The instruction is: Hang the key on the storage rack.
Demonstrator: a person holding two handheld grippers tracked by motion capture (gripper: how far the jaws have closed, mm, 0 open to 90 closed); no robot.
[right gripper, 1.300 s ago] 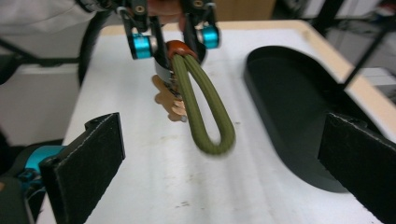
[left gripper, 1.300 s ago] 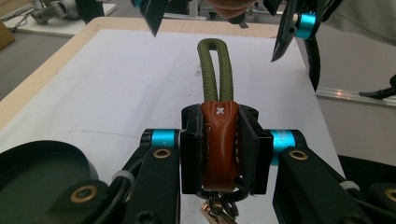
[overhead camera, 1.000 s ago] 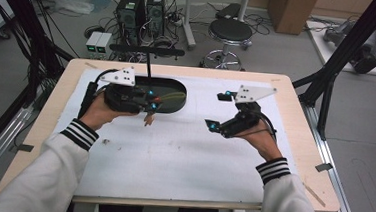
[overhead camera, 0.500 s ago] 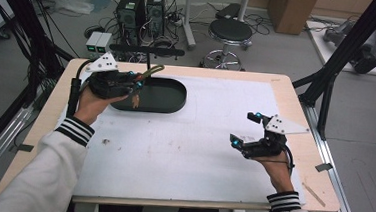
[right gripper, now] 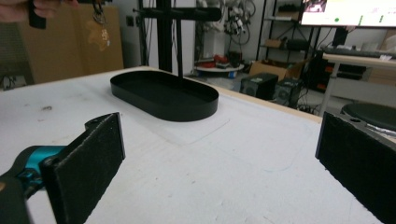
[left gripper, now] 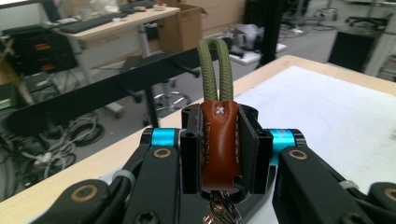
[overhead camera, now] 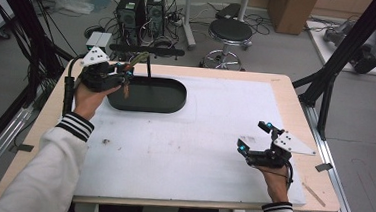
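Left gripper view, frame centre: left gripper (left gripper: 219, 154) clamps a leather key fob (left gripper: 219, 140); its cord loop (left gripper: 215, 70) could miss the rack bar (left gripper: 116, 88). Right gripper (overhead camera: 256, 141) idles, jaws wide.

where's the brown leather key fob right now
The brown leather key fob is clamped in the left hand-held gripper, held up at the far-left of the table beside the black oval tray, near the stand's crossbar.
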